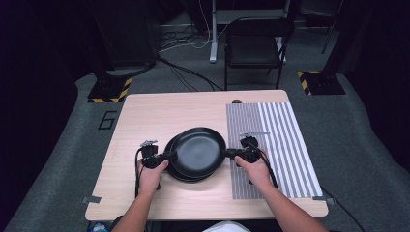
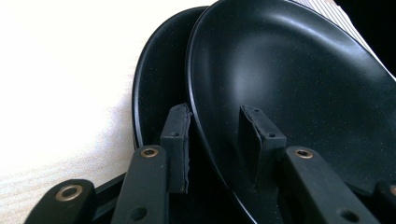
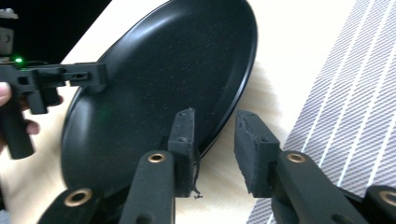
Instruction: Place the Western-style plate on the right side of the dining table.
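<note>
Top black pan [image 1: 199,147] tilted atop a second pan [image 1: 175,170] on bench [image 1: 154,116], left gripper [image 1: 167,156] jaws spread astride its left rim, right gripper [image 1: 231,153] jaws spread astride its right rim.

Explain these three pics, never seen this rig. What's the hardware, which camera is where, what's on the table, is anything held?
There is no robot here: a person holds a hand-held two-jaw tool in each hand. The high view looks down from above the person's side of the wooden table; the left gripper and right gripper reach in from either side of the plates. The other two pictures come from cameras riding on each gripper, looking along its black jaws.

On the table sit two black plates: the top plate lies offset on the lower plate. A grey striped mat covers the table's right part. A black chair stands beyond.

In the left gripper view the jaws straddle the top plate's rim, one on each side. In the right gripper view the jaws do the same at the opposite rim, with a visible gap, so not clamped yet.
</note>
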Demonstrator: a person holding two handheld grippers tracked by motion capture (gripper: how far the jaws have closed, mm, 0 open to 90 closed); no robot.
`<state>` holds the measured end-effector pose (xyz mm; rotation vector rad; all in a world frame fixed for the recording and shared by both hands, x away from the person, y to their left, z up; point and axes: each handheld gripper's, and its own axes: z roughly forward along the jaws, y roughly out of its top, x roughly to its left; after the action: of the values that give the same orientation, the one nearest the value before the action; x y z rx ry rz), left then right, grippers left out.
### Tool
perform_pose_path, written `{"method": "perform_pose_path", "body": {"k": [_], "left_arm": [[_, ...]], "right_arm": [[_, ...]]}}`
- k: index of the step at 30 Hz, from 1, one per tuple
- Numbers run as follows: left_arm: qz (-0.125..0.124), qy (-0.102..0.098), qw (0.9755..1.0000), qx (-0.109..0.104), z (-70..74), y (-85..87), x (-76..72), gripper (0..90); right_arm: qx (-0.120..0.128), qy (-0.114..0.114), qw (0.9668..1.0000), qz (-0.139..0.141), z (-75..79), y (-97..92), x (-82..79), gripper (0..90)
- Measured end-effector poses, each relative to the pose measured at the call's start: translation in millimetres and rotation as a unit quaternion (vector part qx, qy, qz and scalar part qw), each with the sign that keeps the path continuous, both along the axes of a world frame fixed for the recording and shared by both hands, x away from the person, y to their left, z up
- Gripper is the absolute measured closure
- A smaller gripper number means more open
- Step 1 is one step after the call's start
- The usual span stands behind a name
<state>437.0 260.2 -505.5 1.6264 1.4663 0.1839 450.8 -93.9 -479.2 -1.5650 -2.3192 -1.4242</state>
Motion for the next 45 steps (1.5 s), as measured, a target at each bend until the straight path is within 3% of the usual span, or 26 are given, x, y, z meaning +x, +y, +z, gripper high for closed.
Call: {"method": "perform_pose_path", "body": {"k": [7,16,27,34,38,41,45], "left_arm": [[0.006,0.001,1.0000,0.003,0.3,-1.1,-0.2,65.9],[0.003,0.004,0.9996,0.027,3.4,-4.6,-0.7,67.2],[0.011,0.010,0.9991,0.040,6.6,-6.3,-3.8,67.9],[0.013,-0.006,0.9988,0.046,11.1,-8.0,-5.9,68.6],[0.010,-0.009,0.9988,0.047,13.4,-10.4,-7.5,68.8],[0.010,-0.008,0.9988,0.046,13.9,-11.0,-7.5,69.1],[0.011,-0.011,0.9988,0.046,15.4,-11.8,-7.7,69.6]], "right_arm": [[0.003,0.021,0.9998,-0.001,0.4,1.2,-1.6,68.6],[0.000,0.022,0.9997,-0.007,0.7,2.7,-2.1,69.2],[-0.005,0.054,0.9982,-0.027,5.5,7.5,-0.1,72.9],[-0.006,0.066,0.9974,-0.028,2.5,11.5,4.1,73.2],[0.005,0.073,0.9970,-0.023,0.6,13.6,5.2,73.6],[0.015,0.091,0.9954,-0.028,0.6,11.5,6.9,74.6],[0.018,0.092,0.9952,-0.029,1.6,10.1,7.4,75.6]]}}
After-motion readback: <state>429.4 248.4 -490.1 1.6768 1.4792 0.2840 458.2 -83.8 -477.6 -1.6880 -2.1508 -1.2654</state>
